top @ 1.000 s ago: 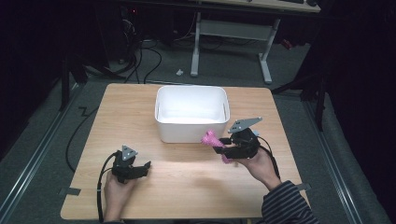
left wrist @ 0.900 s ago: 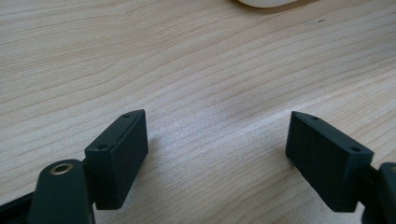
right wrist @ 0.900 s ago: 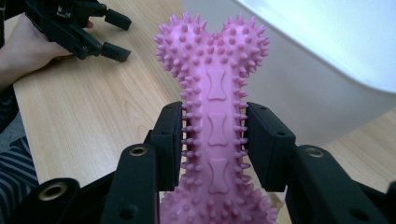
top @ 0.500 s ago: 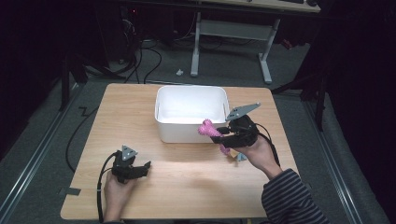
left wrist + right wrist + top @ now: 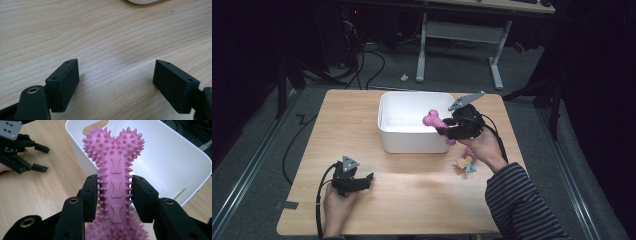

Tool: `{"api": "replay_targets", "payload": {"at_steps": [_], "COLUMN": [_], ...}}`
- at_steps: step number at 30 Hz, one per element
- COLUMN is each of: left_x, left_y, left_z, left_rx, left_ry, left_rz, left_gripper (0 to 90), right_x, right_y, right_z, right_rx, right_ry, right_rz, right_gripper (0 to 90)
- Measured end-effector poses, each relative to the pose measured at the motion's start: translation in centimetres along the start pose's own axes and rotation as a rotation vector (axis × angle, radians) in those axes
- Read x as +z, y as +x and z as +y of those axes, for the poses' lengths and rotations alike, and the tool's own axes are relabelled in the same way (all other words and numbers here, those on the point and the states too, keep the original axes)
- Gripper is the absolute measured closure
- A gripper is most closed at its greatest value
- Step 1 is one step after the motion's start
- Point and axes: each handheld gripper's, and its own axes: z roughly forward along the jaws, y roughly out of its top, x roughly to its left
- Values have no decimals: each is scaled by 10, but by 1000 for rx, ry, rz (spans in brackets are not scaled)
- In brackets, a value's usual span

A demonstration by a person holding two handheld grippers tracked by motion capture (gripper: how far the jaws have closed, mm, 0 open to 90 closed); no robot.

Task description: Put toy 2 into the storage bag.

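- The right gripper (image 5: 443, 131) is clamped on a pink spiky bone toy (image 5: 113, 182); in the right gripper view both black jaws press on the toy's narrow shaft, one at each side.
- In that view the toy points toward twelve o'clock, and its knobbed end stands in front of the near wall and hollow of the white tub (image 5: 172, 162).
- In the high view the pink toy (image 5: 432, 120) is held above the right-hand part of the tub (image 5: 412, 142), at about one o'clock from the table's middle, with its free end over the tub's inside.
- The right hand (image 5: 482, 147) grasps the gripper from the five o'clock side; a striped sleeve (image 5: 517, 200) runs down to the bottom edge.
- A small toy in yellow, pink and blue (image 5: 466, 163) lies on the table (image 5: 412, 200) just under that hand, at about five o'clock from the tub's near right corner.
- The left gripper (image 5: 367, 179) rests low at the table's near left, at about seven o'clock from the tub and well apart from it, held by the left hand (image 5: 337, 207).
- In the left gripper view its jaws stand wide apart with bare wood between them; nothing is gripped.
- The same gripper (image 5: 37, 157) appears at ten o'clock in the right gripper view, jaws spread.
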Motion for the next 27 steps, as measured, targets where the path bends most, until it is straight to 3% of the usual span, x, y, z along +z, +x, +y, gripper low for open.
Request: {"api": "replay_targets", "payload": {"at_steps": [9, 17, 27], "left_x": [0, 0, 0], "left_y": [0, 0, 0], "left_z": [0, 0, 0], "left_rx": [-1, 0, 1], "left_ry": [-1, 1, 1], "left_rz": [1, 1, 1], "left_gripper": [215, 215, 215], "right_x": [22, 43, 67], "right_y": [-8, -13, -22], "right_z": [22, 39, 45], "right_rx": [-31, -12, 1], "right_ry": [25, 26, 78], "right_rz": [-11, -17, -27], "right_gripper": [580, 577, 576]}}
